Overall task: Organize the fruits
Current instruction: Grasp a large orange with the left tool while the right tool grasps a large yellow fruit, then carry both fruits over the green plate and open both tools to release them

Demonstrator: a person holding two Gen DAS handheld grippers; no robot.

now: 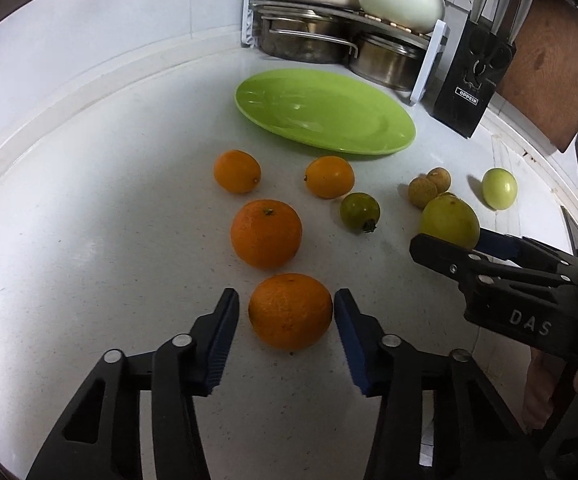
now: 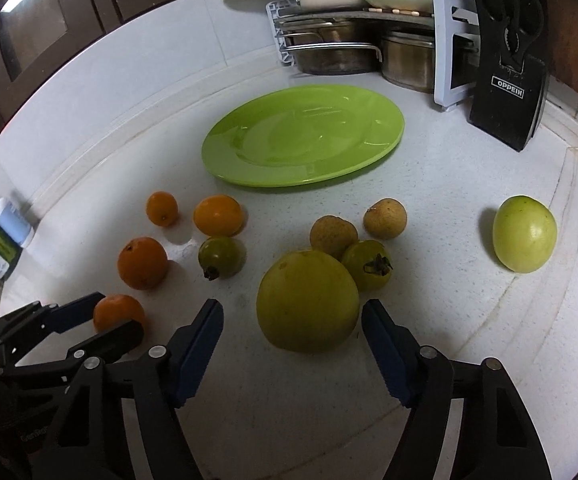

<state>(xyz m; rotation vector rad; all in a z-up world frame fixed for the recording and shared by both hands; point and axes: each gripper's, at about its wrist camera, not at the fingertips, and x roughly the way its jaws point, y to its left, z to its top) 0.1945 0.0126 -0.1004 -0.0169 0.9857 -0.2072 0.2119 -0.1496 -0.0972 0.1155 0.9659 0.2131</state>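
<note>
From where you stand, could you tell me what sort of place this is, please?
Most likely a home kitchen counter: a white worktop with a rack of steel pots, a black knife block marked OPPEIN, and a green plate beside loose fruit.

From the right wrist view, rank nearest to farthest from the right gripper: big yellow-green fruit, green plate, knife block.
1. Big yellow-green fruit, between the open fingers of the right gripper.
2. Green plate, mid-counter beyond the fruit.
3. Knife block, back right corner.
</note>
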